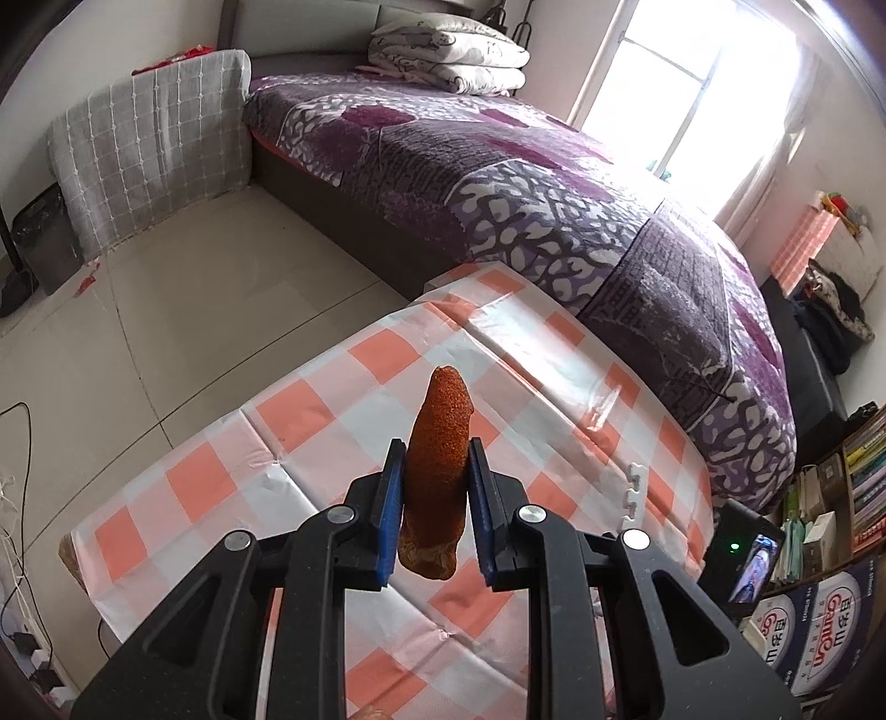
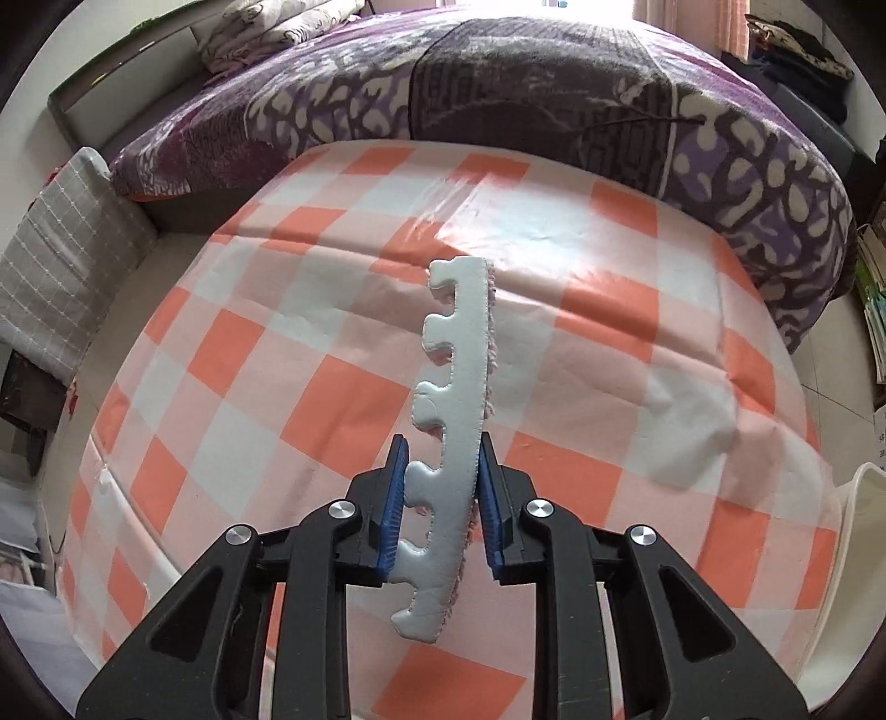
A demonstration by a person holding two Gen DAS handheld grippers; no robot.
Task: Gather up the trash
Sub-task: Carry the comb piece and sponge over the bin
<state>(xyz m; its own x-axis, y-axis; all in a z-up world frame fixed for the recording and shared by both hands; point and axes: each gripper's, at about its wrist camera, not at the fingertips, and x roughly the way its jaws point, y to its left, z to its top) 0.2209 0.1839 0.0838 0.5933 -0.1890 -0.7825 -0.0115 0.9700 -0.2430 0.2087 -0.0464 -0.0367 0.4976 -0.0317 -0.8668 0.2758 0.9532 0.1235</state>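
Above the table with the orange-and-white checked plastic cloth (image 2: 603, 260), I had two pieces of trash lifted, one per tool. My left gripper (image 1: 433, 459) was closed onto one rust-orange, rough-textured sponge-like stick (image 1: 437, 443), its two blue pads (image 1: 390, 515) pressed against its sides, the piece pointing forward and clear of the cloth. My right gripper (image 2: 441, 476) was likewise clamped on one pale grey foam strip with notched, puzzle-type teeth along its left edge (image 2: 457, 410), standing on edge between the pads, pinkish fuzz along its right side. Beyond the table I saw one bed with a purple patterned quilt (image 1: 554, 183), one stack of folded bedding (image 1: 448, 50) at its head, and one grey grid-patterned cushion (image 1: 155, 138) beside it.
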